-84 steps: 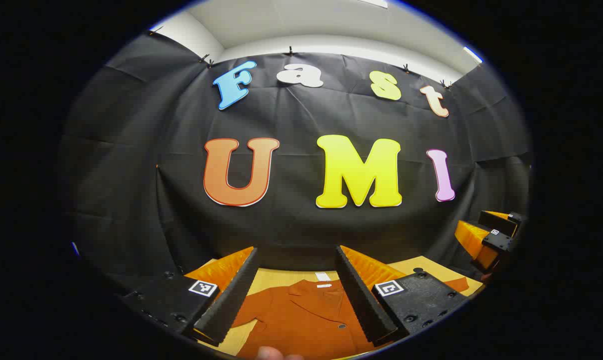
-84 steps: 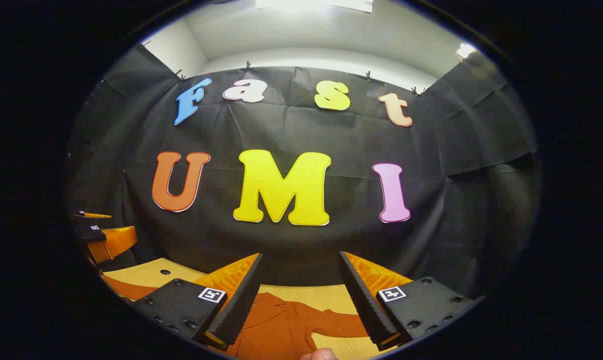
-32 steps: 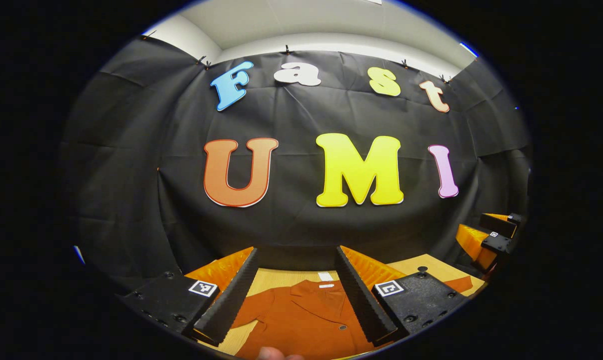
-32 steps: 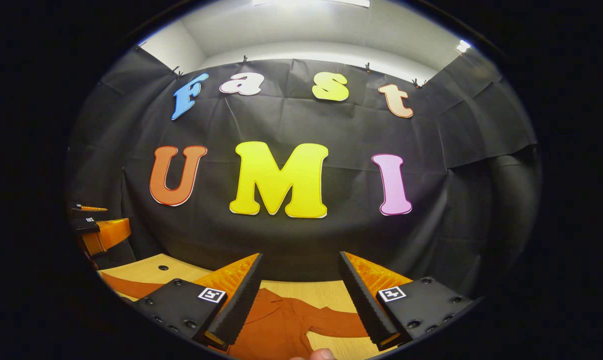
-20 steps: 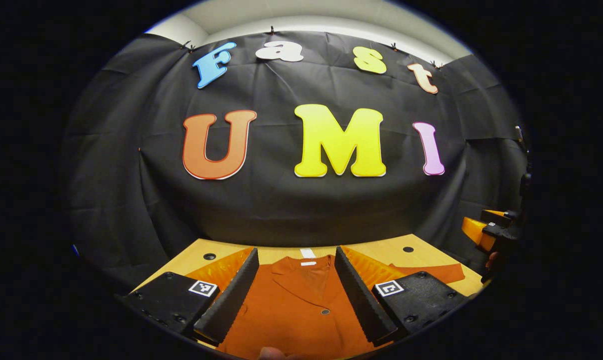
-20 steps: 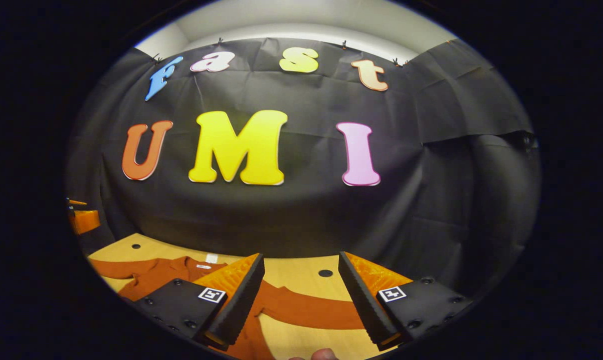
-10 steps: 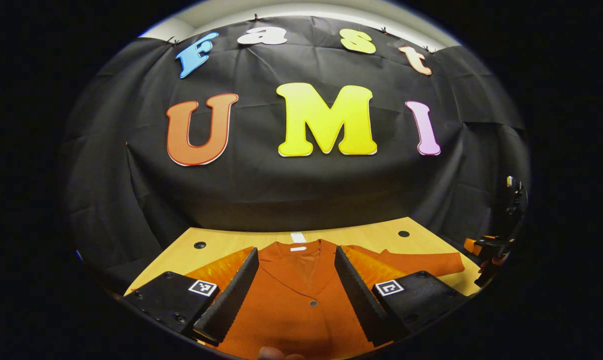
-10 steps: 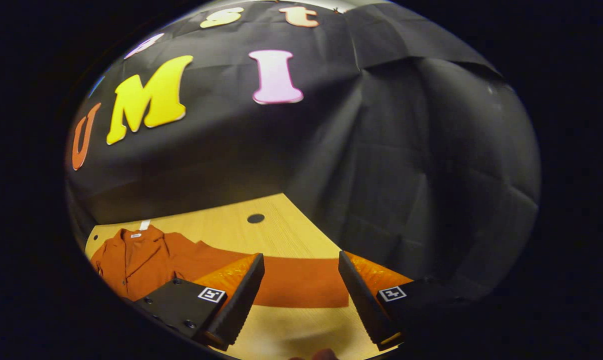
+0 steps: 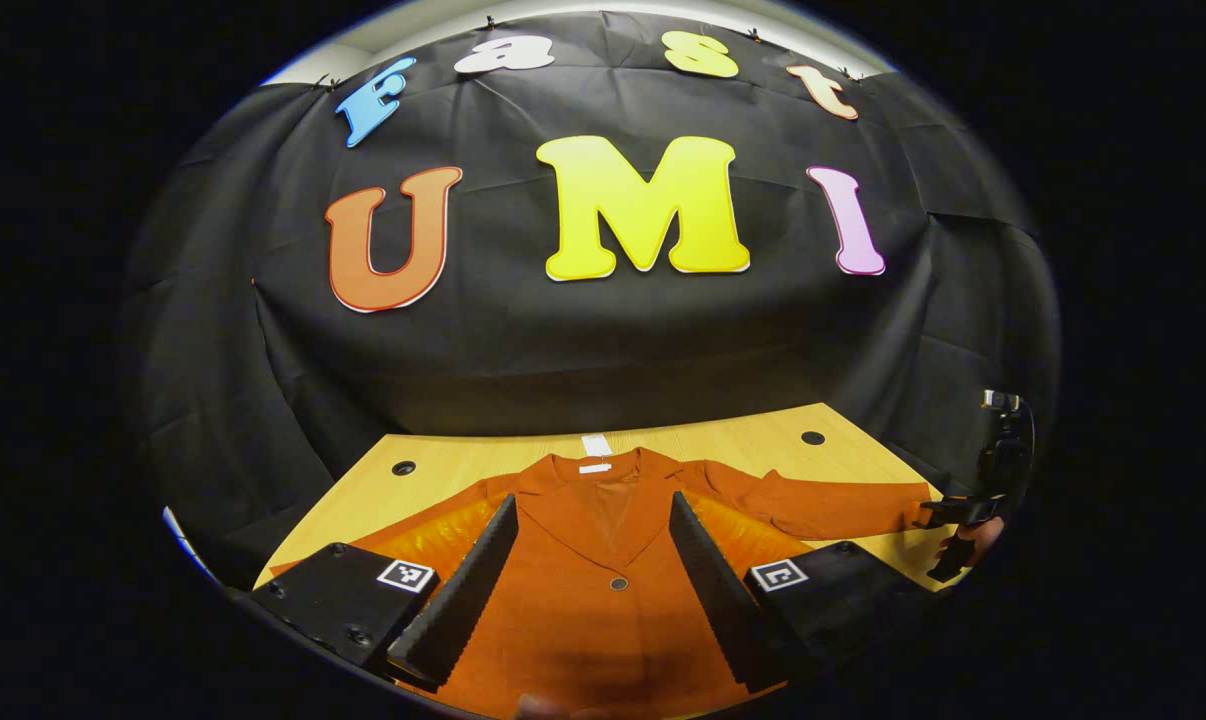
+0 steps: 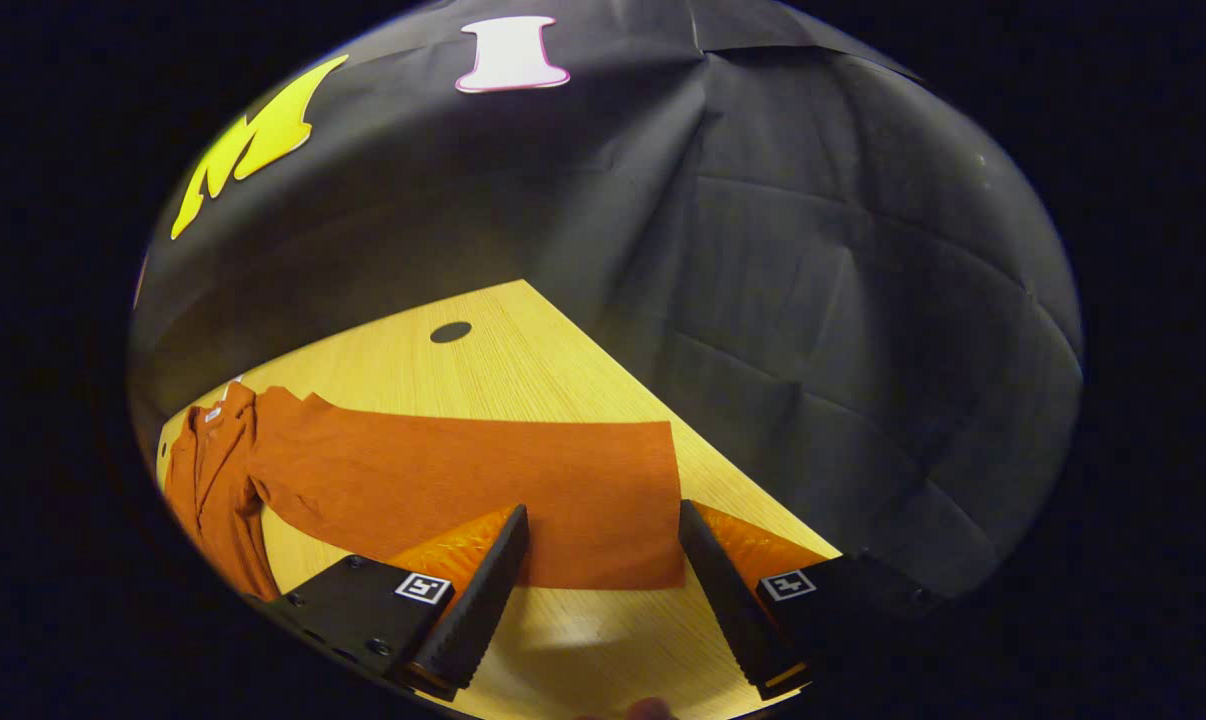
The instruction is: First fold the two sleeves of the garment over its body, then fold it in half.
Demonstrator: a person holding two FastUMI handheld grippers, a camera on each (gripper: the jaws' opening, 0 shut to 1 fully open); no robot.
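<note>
A rust-orange jacket [image 9: 603,540] lies flat and face up on the wooden table [image 9: 443,468], collar toward the wall. My left gripper [image 9: 595,600] hovers open over its chest, one finger on each side of the button [image 9: 618,582]. One sleeve [image 9: 823,505] stretches out to the right, where my right gripper [image 9: 953,525] hangs by the cuff in a hand. In the right gripper view that sleeve [image 10: 463,485] lies straight across the table [image 10: 523,360]. Its cuff [image 10: 643,500] sits just ahead, between the fingers of my open right gripper [image 10: 603,600]. Neither gripper holds anything.
The black cloth wall [image 9: 603,340] closes the table's far side and also runs along the edge right of the cuff. Round holes [image 9: 403,467] [image 10: 450,332] mark the tabletop's far corners. A small white tag [image 9: 596,445] lies behind the collar.
Both grippers have tipped down toward the table. The right one swung right and came down close to the sleeve's cuff. The left one moved in over the jacket's chest. Both stayed open.
</note>
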